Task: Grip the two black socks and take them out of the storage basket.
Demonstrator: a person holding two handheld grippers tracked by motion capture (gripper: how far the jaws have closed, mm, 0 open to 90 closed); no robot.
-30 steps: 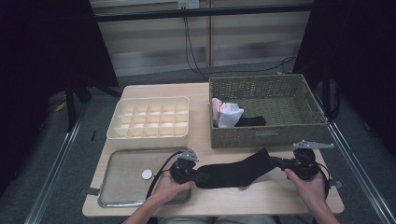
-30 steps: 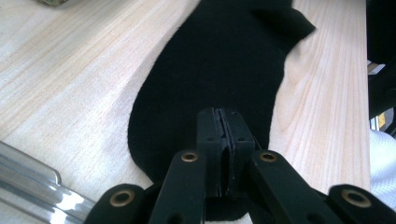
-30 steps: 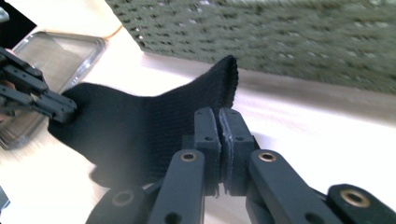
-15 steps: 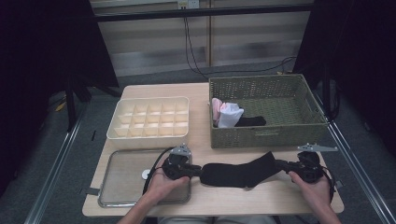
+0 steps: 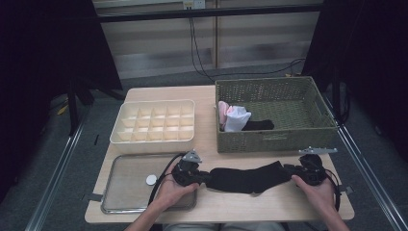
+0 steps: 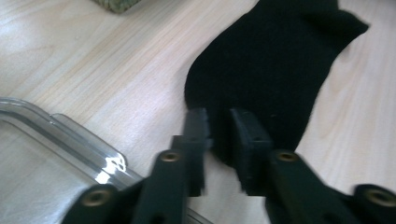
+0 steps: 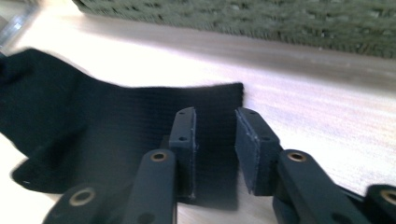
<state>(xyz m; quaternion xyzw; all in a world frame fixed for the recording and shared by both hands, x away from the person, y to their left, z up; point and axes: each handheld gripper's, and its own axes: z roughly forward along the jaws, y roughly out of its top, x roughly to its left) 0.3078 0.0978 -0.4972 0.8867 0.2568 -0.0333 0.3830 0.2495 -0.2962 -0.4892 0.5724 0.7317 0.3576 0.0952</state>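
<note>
A black sock point(image 5: 248, 179) lies stretched out flat along the table's front, between my two grippers. My left gripper point(image 5: 202, 177) is at its left end. In the left gripper view its jaws point(image 6: 219, 116) have just been closing and pinch the edge of the sock point(image 6: 266, 70). At the sock's right end is my right gripper point(image 5: 291, 169). In the right gripper view its jaws point(image 7: 215, 114) have just been opening and stand apart over the sock's cuff point(image 7: 93, 121), with a clear gap between the pads.
A green wicker basket point(image 5: 269, 142) stands behind the sock, holding white and pink cloth point(image 5: 235, 118) and another dark sock point(image 5: 260, 125). A cream compartment box point(image 5: 154, 122) sits at the back left. A metal tray point(image 5: 125, 192) with a small white disc point(image 5: 151, 179) lies front left.
The sock, earlier arched up between the grippers, now lies flatter on the table. The right gripper's jaws have let go of it. Both hands have stayed nearly in place.
</note>
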